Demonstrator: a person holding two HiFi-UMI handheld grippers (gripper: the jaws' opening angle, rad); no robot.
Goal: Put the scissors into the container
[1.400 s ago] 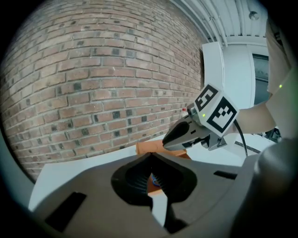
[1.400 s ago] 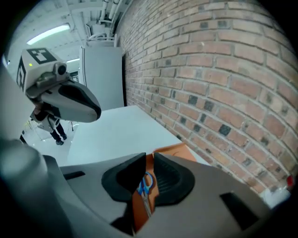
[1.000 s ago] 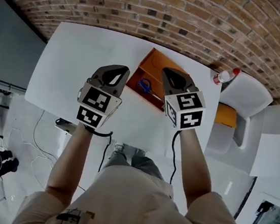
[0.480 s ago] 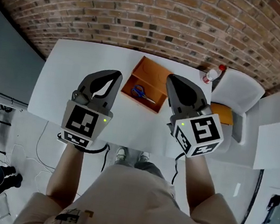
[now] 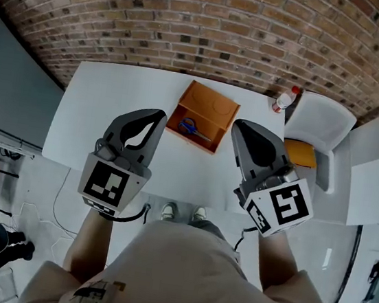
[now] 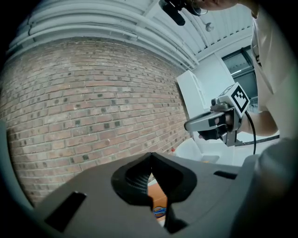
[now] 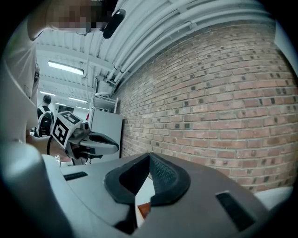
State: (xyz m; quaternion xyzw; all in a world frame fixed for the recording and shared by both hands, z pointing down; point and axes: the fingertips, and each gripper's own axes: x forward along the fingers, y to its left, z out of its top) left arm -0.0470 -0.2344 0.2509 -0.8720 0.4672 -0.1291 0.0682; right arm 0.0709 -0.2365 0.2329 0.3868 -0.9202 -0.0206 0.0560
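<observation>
We hold left tongs (image 5: 160, 114) and right tongs (image 5: 235, 123) closed, empty, blue-handled scissors (image 5: 191, 127) in boxy orange container (image 5: 213, 102) between them, whole only in head view

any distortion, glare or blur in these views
Head view: fisheye bows the brick wall into an arc, white table evenly lit and sharp. Left gripper view: dark corners, left claw looms soft up close. Right gripper view: ceiling lamp glows bright, bricks curve.

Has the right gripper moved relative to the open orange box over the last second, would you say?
Yes: the right gripper overlapped the open orange box's right edge; now it sits clear, drawn back toward the person.
</observation>
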